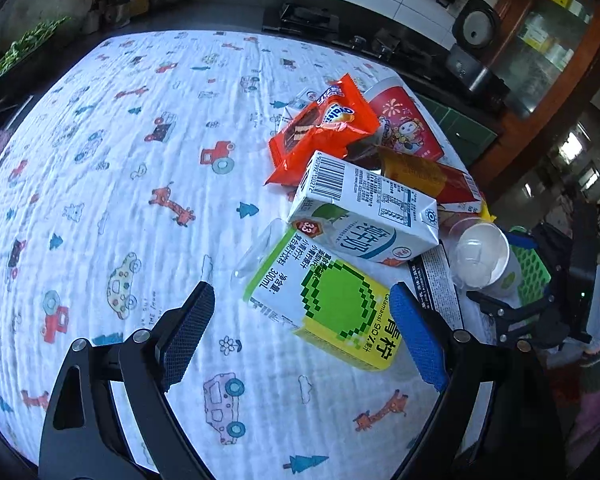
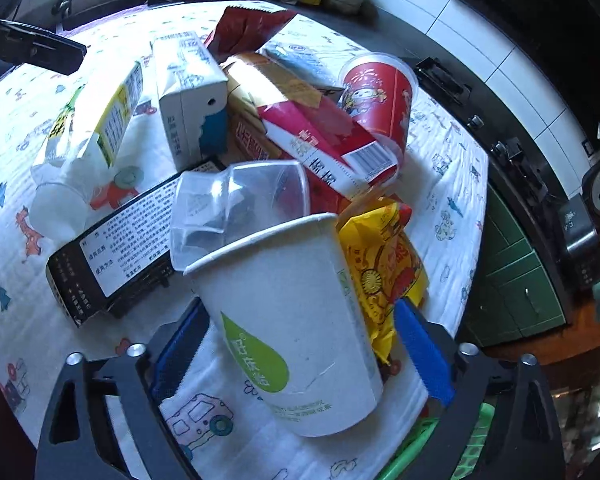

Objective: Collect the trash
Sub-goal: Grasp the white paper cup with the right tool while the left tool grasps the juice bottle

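A pile of trash lies on a table with a printed cloth [image 1: 112, 168]. My left gripper [image 1: 300, 332] is open, its fingers on either side of the near end of a green and yellow plastic bottle [image 1: 332, 304] lying flat. A white milk carton [image 1: 364, 216] and an orange snack bag [image 1: 324, 128] lie beyond it. My right gripper [image 2: 296, 356] is open around a white paper cup [image 2: 292, 320], which stands between the fingers with a clear plastic cup [image 2: 236, 208] at its rim. I cannot tell whether the pads touch it. The right gripper also shows in the left wrist view [image 1: 512, 316].
A red paper cup [image 2: 380, 100], a red carton [image 2: 324, 136], a yellow wrapper [image 2: 384, 264] and a black box [image 2: 120, 240] lie in the pile. A green basket [image 1: 532, 272] sits at the table's right edge. A dark counter with a stove [image 1: 312, 24] runs behind.
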Demonstrator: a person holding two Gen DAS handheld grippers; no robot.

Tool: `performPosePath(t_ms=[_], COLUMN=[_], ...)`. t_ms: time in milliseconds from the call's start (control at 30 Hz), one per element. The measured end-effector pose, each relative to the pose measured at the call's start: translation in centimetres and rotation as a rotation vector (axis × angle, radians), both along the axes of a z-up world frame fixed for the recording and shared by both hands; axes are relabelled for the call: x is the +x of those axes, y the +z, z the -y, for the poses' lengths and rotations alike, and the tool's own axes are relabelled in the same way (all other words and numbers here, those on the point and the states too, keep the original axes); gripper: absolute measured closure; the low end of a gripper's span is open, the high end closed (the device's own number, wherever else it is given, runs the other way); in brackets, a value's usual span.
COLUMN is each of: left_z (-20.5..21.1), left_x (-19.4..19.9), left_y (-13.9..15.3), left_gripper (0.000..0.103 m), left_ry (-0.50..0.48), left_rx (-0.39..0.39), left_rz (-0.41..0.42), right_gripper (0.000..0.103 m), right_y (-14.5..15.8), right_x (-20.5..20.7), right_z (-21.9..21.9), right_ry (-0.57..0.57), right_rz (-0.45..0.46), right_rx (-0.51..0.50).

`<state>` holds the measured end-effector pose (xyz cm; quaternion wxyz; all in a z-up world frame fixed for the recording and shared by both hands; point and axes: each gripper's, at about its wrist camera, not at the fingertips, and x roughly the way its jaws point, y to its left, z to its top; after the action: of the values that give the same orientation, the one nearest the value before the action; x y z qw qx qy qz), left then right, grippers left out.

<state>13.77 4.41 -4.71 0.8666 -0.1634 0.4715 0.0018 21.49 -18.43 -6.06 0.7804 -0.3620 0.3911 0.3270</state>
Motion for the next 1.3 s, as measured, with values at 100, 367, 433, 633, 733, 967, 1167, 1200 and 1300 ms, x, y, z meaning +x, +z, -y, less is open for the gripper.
performPosePath(t_ms=[100, 367, 433, 633, 733, 967, 1167, 1200, 1300], left_z=[1.1, 2.6, 2.3, 2.5, 3.3, 4.4, 5.5, 5.6, 6.0], left_x=[-0.4, 0.4, 0.5, 0.9, 1.4, 2.2, 3.2, 3.2, 3.2], left_y=[0.6, 0.5, 0.0, -1.3, -2.3, -3.6, -4.6, -4.6, -4.6], left_gripper=[0.015, 0.014, 0.014, 0.014, 0.013, 0.012, 0.012, 0.012, 0.017], left_ry=[-0.011, -0.016, 0.037, 0.204, 0.265, 0.376, 0.389, 0.389, 0.380], left_rx=[0.023, 0.033, 0.019, -0.054, -0.053, -0.051, -0.029, -0.021, 0.006], left_rz=[0.062, -0.018, -0.041, -0.123, -0.170, -0.211, -0.245, -0.245, -0.234], right_gripper=[0.030, 0.037, 0.037, 0.037, 0.037, 0.036, 0.034, 0.033, 0.030], right_y=[-0.2, 0.2, 0.4, 0.5, 0.7, 0.9, 0.6, 0.6, 0.6], right_x=[-0.3, -1.6, -2.2, -3.3, -3.8, -4.8, -5.4, -5.5, -5.8], right_z=[0.3, 1.1, 1.4, 2.0, 2.3, 3.2, 3.2, 3.2, 3.0], right_ry=[0.000, -0.040, -0.053, -0.072, -0.071, -0.064, -0.059, -0.059, -0.060], right_rz=[0.004, -0.010, -0.022, -0.047, -0.057, -0.078, -0.087, -0.089, -0.089], right_rx=[-0.008, 0.027, 0.047, 0.078, 0.111, 0.173, 0.194, 0.198, 0.205])
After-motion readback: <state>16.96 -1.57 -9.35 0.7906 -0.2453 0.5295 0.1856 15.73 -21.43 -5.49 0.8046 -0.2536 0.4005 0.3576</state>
